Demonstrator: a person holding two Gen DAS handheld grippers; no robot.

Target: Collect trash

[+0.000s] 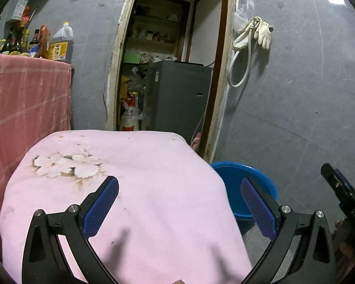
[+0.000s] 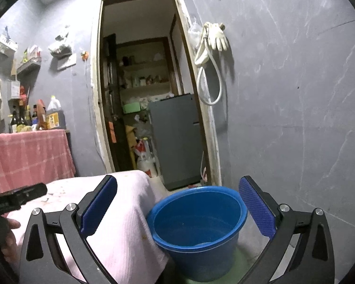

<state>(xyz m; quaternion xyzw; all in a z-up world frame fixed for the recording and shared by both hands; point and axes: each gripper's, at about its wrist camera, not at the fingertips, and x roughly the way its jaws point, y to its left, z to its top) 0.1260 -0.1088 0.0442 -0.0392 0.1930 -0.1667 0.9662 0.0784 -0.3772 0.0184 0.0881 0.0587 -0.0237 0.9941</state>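
Observation:
A blue plastic bucket (image 2: 196,227) stands on the floor to the right of a table covered by a pink flowered cloth (image 1: 135,189); the bucket also shows in the left wrist view (image 1: 234,184). My left gripper (image 1: 179,203) is open and empty above the pink cloth. My right gripper (image 2: 177,203) is open and empty, just above and in front of the bucket's mouth. The bucket looks empty inside. No loose trash shows on the cloth. The right gripper's body shows at the right edge of the left wrist view (image 1: 343,198).
A doorway (image 2: 149,94) ahead opens on a storeroom with a grey fridge (image 2: 177,139), shelves and bags. A red checked cloth (image 1: 23,99) covers a counter with bottles at left. White gloves and a hose (image 2: 213,47) hang on the grey tiled wall at right.

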